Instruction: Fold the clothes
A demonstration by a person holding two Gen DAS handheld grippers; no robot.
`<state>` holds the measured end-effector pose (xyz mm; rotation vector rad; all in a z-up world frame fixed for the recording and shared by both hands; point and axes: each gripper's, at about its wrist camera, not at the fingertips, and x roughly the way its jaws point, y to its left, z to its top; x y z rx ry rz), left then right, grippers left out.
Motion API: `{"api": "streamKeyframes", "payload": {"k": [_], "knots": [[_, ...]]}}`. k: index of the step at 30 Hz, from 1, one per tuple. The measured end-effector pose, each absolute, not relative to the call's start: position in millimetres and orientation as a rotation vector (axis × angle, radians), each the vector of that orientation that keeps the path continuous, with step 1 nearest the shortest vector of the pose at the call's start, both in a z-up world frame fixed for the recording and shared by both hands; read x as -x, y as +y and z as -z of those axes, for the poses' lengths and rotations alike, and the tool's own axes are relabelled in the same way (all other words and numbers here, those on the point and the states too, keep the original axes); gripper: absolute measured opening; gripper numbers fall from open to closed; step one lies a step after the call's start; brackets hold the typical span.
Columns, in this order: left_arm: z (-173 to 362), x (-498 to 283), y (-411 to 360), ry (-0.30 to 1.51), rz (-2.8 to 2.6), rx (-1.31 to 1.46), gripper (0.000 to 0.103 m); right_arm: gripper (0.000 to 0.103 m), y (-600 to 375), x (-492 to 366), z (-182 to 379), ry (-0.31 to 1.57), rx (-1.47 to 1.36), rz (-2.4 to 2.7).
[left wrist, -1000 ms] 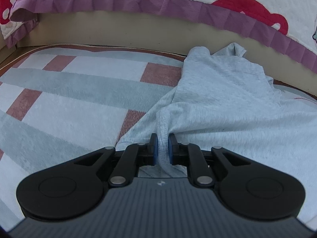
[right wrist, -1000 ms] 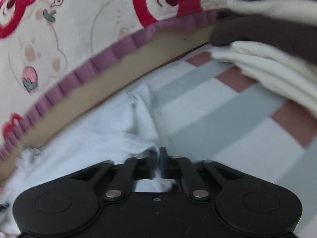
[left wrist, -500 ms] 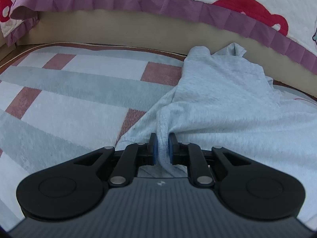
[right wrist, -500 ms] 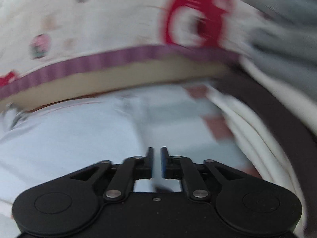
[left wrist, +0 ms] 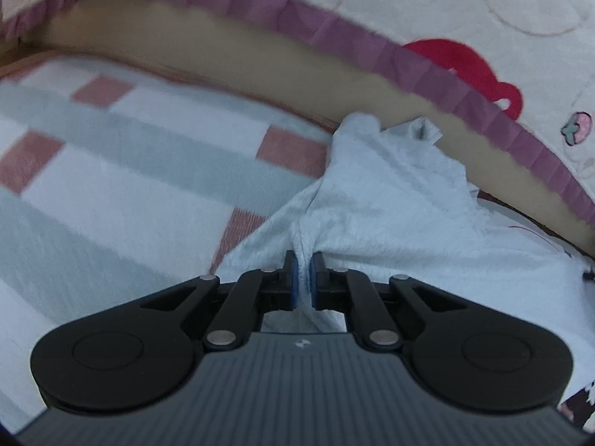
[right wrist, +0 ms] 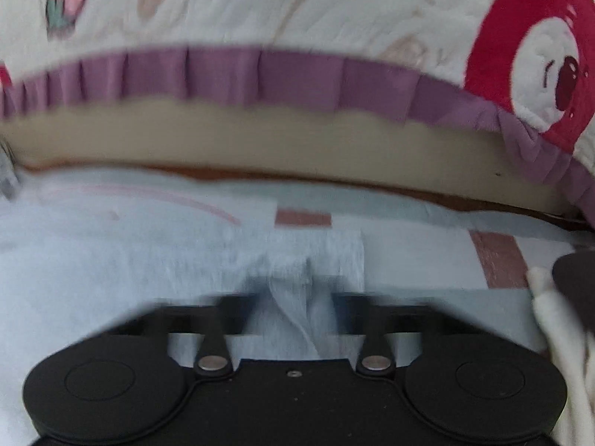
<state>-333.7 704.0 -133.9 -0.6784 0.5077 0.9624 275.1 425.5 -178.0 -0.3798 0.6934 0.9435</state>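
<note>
the left hand-held gripper [left wrist: 304, 278] had just closed further and pinched a fold of the pale grey garment [left wrist: 390, 204], which spread toward 1 o'clock across the checked cover [left wrist: 111, 186] up to the purple frill [left wrist: 334, 33]. the right hand-held gripper [right wrist: 297, 297] was smeared by blur, its fingertips hard to make out; its jaws had just closed, garment cloth bunched between them. folded cream clothes [right wrist: 546, 304] were cut off at 3 o'clock.
</note>
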Motion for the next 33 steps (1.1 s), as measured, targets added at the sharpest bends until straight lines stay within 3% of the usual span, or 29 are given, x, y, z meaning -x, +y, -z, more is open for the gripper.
{"api": "streamKeyframes", "payload": {"k": [4, 7, 9, 11, 12, 13, 17, 18, 19, 20, 21, 22, 24, 28, 33], "knots": [[122.7, 329.2, 700.4, 0.493, -0.924, 0.622, 0.012, 0.005, 416.7, -284.1, 168.4, 0.678, 0.341, -0.982], [130.9, 336.0, 709.4, 0.477, -0.854, 0.724, 0.022, 0.005, 418.9, -283.2, 169.2, 0.684, 0.365, -0.983], [134.2, 338.9, 716.4, 0.471, -0.828, 0.783, 0.023, 0.005, 422.7, -289.8, 172.6, 0.722, 0.33, -0.974], [132.8, 334.5, 722.4, 0.496, -0.788, 0.784, 0.033, 0.006, 422.4, -293.4, 174.3, 0.739, 0.299, -0.979], [133.2, 330.9, 727.9, 0.521, -0.765, 0.79, 0.045, 0.006, 421.9, -294.6, 174.1, 0.745, 0.283, -0.985], [133.8, 326.9, 733.8, 0.546, -0.746, 0.795, 0.049, 0.007, 421.4, -295.8, 173.8, 0.75, 0.267, -0.991], [139.5, 306.0, 763.3, 0.655, -0.751, 0.778, 0.05, 0.02, 418.4, -300.7, 176.8, 0.788, 0.205, -1.029], [140.2, 301.1, 768.2, 0.667, -0.743, 0.773, 0.047, 0.025, 418.8, -301.1, 179.7, 0.798, 0.203, -1.028], [140.9, 296.2, 773.1, 0.678, -0.736, 0.768, 0.031, 0.03, 419.4, -301.2, 182.6, 0.798, 0.206, -1.025], [141.6, 291.3, 778.0, 0.69, -0.729, 0.762, 0.015, 0.029, 419.6, -299.0, 184.8, 0.789, 0.214, -1.022], [141.5, 286.3, 781.7, 0.7, -0.724, 0.752, 0.011, 0.024, 418.4, -297.0, 185.1, 0.77, 0.212, -1.026], [136.7, 281.3, 778.5, 0.703, -0.734, 0.711, 0.009, 0.013, 416.9, -295.0, 185.0, 0.749, 0.206, -1.033], [119.0, 273.6, 768.6, 0.677, -0.746, 0.594, 0.008, 0.007, 411.2, -291.4, 182.1, 0.696, 0.178, -1.041], [77.6, 273.9, 755.3, 0.489, -0.739, 0.476, 0.008, 0.005, 395.9, -293.2, 167.4, 0.632, 0.104, -1.039], [69.8, 263.2, 771.1, 0.418, -0.787, 0.474, 0.008, 0.005, 395.3, -307.2, 148.7, 0.569, 0.074, -0.986]]}}
